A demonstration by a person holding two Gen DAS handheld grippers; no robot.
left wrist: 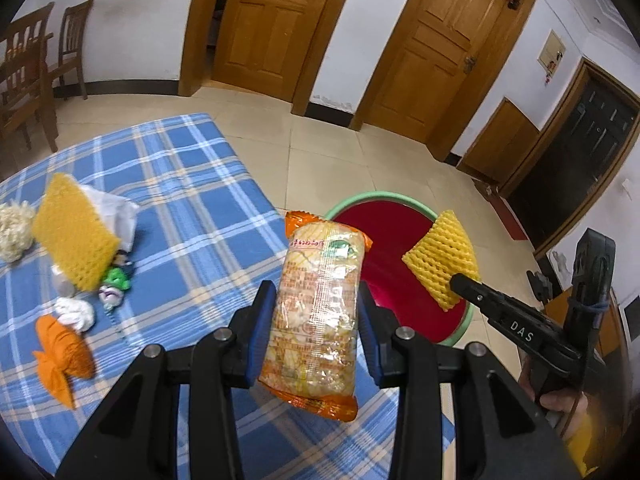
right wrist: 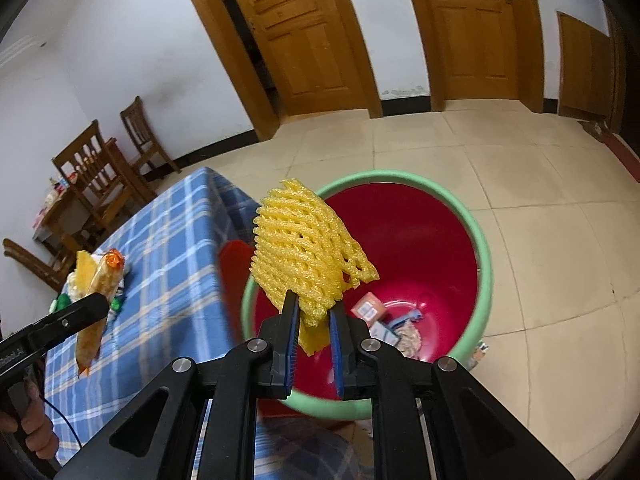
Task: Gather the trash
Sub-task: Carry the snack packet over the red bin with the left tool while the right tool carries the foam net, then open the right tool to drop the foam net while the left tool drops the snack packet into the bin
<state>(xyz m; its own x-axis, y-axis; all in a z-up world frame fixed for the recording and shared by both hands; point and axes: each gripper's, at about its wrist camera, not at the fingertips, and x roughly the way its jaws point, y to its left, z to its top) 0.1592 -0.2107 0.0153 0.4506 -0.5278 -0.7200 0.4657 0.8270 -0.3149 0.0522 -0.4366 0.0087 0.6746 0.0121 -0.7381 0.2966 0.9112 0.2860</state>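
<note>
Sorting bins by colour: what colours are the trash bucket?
Red inside, green rim: the bucket, clearest in the right wrist view.

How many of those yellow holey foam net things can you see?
2. One yellow foam net is pinched in the right gripper over the red bin. The other net lies on the checked tablecloth among other trash. More may be hidden.

your hand point(left wrist: 560, 404) by the red bin point(left wrist: 384, 216) cut off at the edge, bin's near rim hidden behind the snack packet point(left wrist: 316, 312), scraps inside the bin point(right wrist: 396, 320) too small to tell

Snack packet point(left wrist: 316, 312) between left hand-held gripper point(left wrist: 316, 316) pads.
</note>
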